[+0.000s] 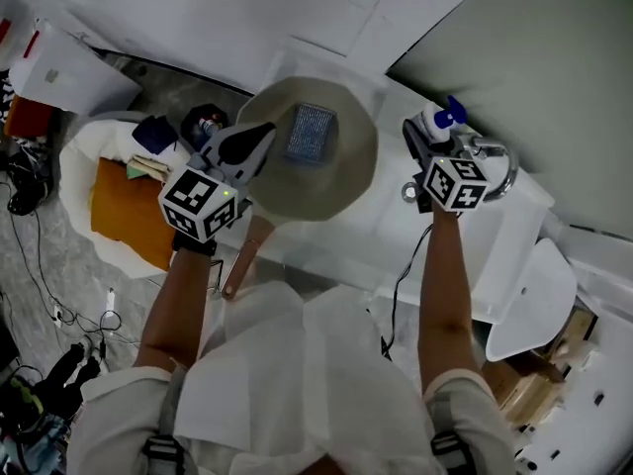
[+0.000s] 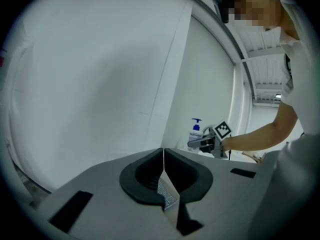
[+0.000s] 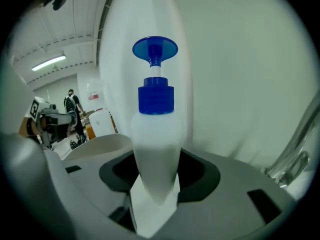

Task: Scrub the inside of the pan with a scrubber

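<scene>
Flanking one pan [image 1: 348, 181], left gripper [image 2: 164, 176] jaws sit together; right gripper [image 3: 156, 184] jaws clamp one bottle [image 3: 155, 134].

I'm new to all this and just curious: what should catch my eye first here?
A blue-grey scrubber lies inside the big tan pan at the middle, the left gripper at its rim. To the right, the right gripper grips a white pump bottle with a blue top.
</scene>
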`<state>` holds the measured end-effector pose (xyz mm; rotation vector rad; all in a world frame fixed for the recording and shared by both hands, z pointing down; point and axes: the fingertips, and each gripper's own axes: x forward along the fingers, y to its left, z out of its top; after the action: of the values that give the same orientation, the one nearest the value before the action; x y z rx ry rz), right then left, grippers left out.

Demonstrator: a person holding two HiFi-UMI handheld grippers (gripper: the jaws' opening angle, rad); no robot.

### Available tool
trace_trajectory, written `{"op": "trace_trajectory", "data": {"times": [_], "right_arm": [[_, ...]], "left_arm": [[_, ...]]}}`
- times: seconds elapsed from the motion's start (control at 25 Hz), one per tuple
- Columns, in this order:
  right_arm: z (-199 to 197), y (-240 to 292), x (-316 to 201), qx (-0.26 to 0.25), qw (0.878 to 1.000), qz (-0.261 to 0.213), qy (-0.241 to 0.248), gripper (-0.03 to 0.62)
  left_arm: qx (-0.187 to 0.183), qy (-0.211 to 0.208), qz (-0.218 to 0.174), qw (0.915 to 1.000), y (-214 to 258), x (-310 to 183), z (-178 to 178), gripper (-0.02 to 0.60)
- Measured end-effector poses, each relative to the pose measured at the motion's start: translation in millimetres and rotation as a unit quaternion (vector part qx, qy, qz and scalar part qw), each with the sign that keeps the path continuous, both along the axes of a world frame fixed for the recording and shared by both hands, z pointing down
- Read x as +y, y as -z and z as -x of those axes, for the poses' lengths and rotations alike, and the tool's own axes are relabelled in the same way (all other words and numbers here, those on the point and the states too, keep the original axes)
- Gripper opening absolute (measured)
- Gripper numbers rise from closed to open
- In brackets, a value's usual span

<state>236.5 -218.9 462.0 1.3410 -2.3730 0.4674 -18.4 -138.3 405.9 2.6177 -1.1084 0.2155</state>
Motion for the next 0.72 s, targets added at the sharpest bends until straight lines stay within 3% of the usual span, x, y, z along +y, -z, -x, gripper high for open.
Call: {"op": "trace_trajectory", "data": {"times": [0.12, 0.4, 0.72], "right_arm": [[-11.8, -23.4, -20.8, -0.015, 0.999, -0.013, -0.042, 0.202], [-17.4, -67.9, -42.6, -0.017, 0.997, -0.014, -0.075, 0.202], [-15.3, -84.2, -59.7, 0.028, 0.996, -0.034, -0.084, 0.202]], "left_arm": [[-0.007, -0.001, 0.003, 1.0, -3.8, -3.0, -3.8, 0.018], [-0.023, 0.0, 0.005, 0.9997, -10.5, -7.8, -10.8, 0.018], [-0.04, -0.004, 0.011, 0.9991, -21.9, -6.7, -12.1, 0.018]]}}
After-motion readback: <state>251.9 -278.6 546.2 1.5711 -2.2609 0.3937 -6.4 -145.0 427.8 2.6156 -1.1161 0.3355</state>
